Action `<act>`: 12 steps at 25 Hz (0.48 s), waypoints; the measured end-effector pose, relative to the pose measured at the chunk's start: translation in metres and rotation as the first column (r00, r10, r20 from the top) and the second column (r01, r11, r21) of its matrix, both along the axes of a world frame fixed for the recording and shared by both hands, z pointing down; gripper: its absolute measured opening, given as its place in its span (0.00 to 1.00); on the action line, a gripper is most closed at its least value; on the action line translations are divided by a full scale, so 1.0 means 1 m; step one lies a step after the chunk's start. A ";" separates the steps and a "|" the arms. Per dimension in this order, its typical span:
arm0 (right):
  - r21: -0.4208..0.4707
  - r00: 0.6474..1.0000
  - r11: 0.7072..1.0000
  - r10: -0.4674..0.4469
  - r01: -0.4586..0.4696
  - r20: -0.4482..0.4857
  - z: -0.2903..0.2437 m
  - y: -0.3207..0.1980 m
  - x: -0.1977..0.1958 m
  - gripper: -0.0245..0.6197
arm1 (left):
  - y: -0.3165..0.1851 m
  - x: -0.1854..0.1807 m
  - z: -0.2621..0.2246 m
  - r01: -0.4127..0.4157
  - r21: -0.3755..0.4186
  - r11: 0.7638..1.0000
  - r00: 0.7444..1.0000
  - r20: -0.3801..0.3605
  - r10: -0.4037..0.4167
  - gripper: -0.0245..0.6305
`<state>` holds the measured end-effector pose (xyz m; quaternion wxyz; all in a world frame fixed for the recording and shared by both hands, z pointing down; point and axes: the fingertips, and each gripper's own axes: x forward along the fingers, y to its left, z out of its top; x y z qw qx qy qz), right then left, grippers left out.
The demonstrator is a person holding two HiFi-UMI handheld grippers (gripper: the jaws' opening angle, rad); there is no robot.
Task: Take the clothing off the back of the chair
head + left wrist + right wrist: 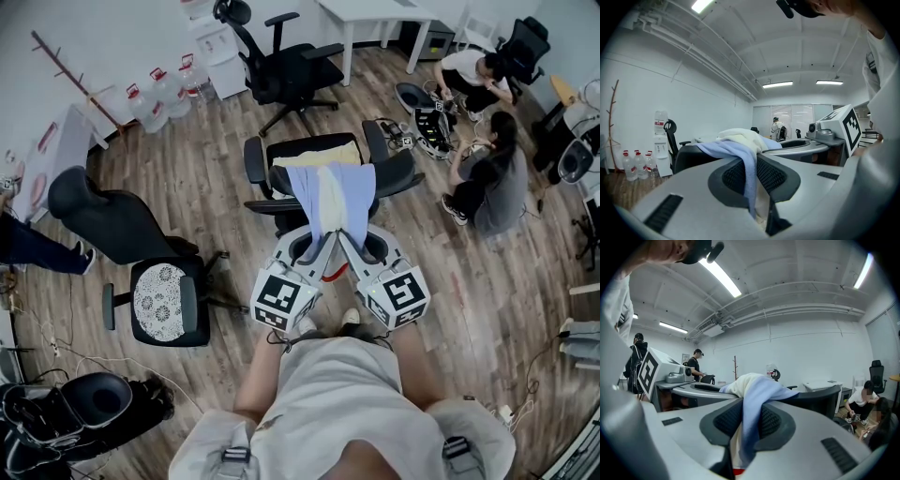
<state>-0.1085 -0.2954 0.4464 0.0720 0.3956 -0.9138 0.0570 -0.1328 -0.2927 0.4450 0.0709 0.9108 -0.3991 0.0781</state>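
Observation:
A light blue and cream garment hangs over the back of a black office chair straight in front of me, with its lower end hanging toward me. Both grippers hold that lower end side by side. My left gripper is shut on the left part of the cloth. In the left gripper view, the blue fabric runs down between the jaws. My right gripper is shut on the right part. The right gripper view shows the blue and cream cloth pinched the same way.
A second black chair with a patterned seat cushion stands to the left. Another office chair and water bottles are at the back. Two people sit on the wooden floor at the right, beside equipment.

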 end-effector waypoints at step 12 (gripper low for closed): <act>0.009 0.999 0.999 0.032 -0.032 -0.001 -0.005 0.026 -0.002 0.16 | 0.026 -0.001 -0.006 -0.030 0.015 0.999 1.000 0.002 0.030 0.13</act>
